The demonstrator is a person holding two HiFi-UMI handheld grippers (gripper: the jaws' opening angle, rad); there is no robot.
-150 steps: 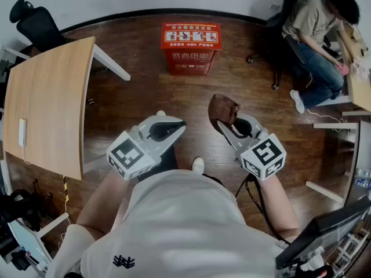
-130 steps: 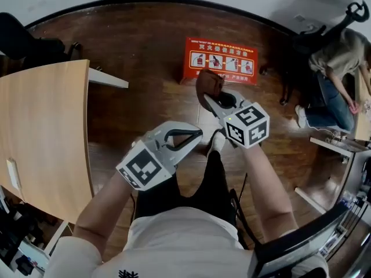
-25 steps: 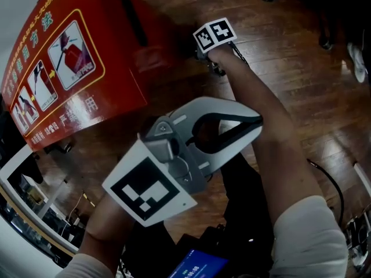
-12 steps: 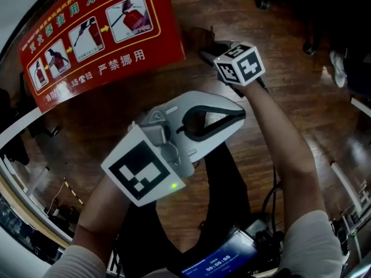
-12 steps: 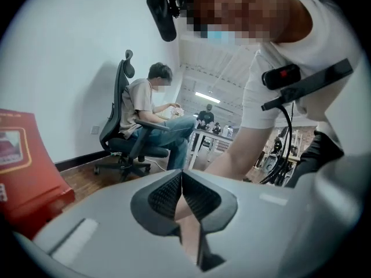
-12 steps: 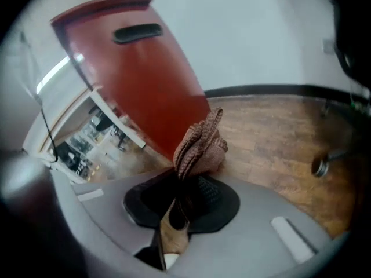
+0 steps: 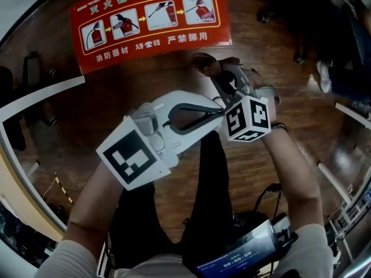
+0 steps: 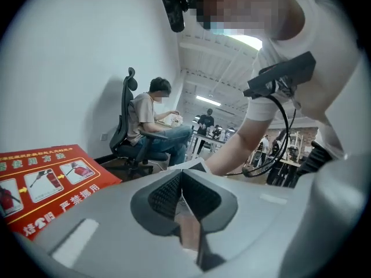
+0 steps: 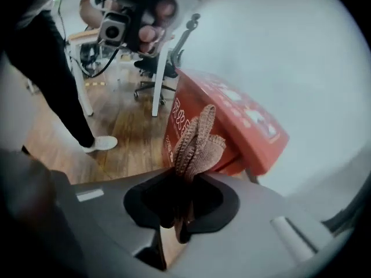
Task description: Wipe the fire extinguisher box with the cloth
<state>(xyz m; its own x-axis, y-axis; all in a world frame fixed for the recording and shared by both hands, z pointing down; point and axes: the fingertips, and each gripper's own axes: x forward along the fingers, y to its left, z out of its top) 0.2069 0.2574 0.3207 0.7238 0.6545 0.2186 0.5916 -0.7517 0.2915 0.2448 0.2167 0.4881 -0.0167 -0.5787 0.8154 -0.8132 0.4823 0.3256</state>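
Note:
The red fire extinguisher box (image 7: 151, 22) lies at the top of the head view, its instruction label facing up. My right gripper (image 7: 212, 74) is shut on a brown knitted cloth (image 7: 203, 62), held just off the box's near edge. In the right gripper view the cloth (image 9: 195, 139) sticks up from the shut right gripper (image 9: 182, 197), with the box (image 9: 237, 126) close behind it; whether they touch I cannot tell. My left gripper (image 7: 221, 110) is shut and holds nothing, beside the right one's marker cube. The box (image 8: 43, 181) also shows low left of the left gripper (image 8: 182, 177).
Dark wood floor all round. A white table frame (image 7: 40, 94) crosses the left. A seated person on an office chair (image 8: 152, 129) is beyond the box. A white shoe (image 9: 102, 143) and white table legs (image 9: 157, 80) stand left of the box.
I have come from across the room up to the box. Over the last second the right gripper with the cloth drew back from the box's side toward me.

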